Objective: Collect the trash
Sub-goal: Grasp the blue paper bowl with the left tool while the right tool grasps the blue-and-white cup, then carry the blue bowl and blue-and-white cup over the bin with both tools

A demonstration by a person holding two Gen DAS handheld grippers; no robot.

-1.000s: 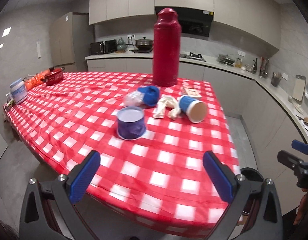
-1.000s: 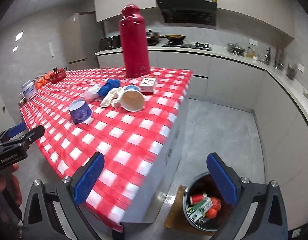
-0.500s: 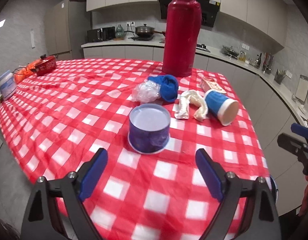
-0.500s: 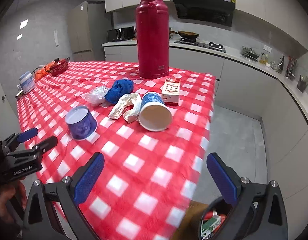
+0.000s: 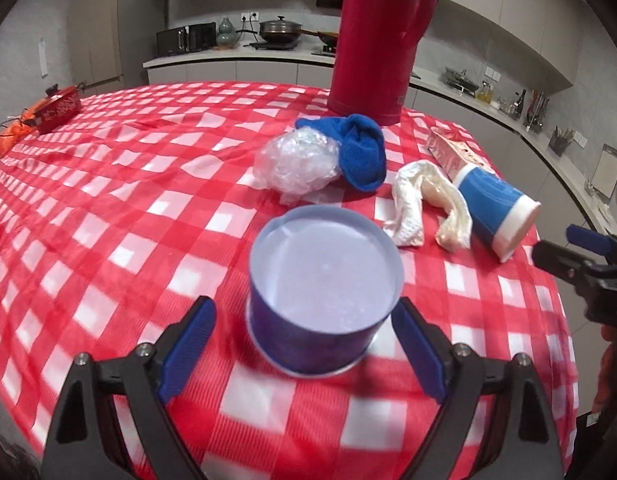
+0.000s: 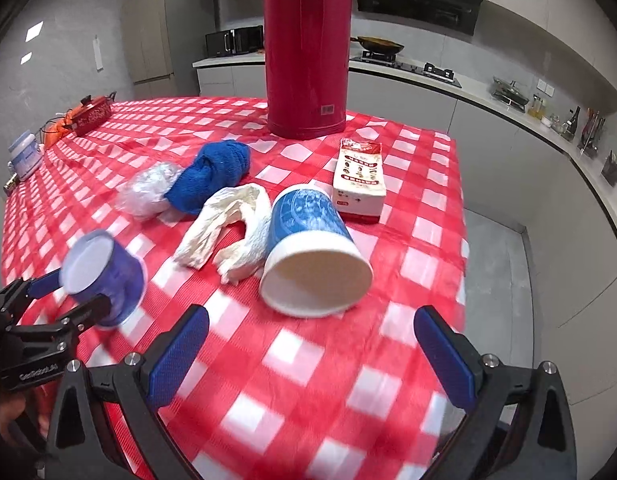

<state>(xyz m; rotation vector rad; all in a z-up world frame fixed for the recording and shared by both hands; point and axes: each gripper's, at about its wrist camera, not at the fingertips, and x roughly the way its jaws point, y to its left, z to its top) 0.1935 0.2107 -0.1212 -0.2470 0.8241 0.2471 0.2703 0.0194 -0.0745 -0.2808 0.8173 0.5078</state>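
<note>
An upside-down purple paper cup stands on the red checked tablecloth, between the open fingers of my left gripper; it also shows in the right wrist view. A blue paper cup lies on its side, mouth toward my open right gripper, which is just short of it. The blue cup also shows in the left wrist view. A crumpled white tissue, a blue cloth, a clear plastic wad and a small carton lie behind.
A tall red thermos stands at the back of the table. A red pot and a white jar sit at the far left end. The table's right edge drops to grey floor, with counters beyond.
Both grippers moved forward over the table. The left gripper's fingers now flank the purple cup. The right gripper closed in on the blue cup, and the trash bin has left view.
</note>
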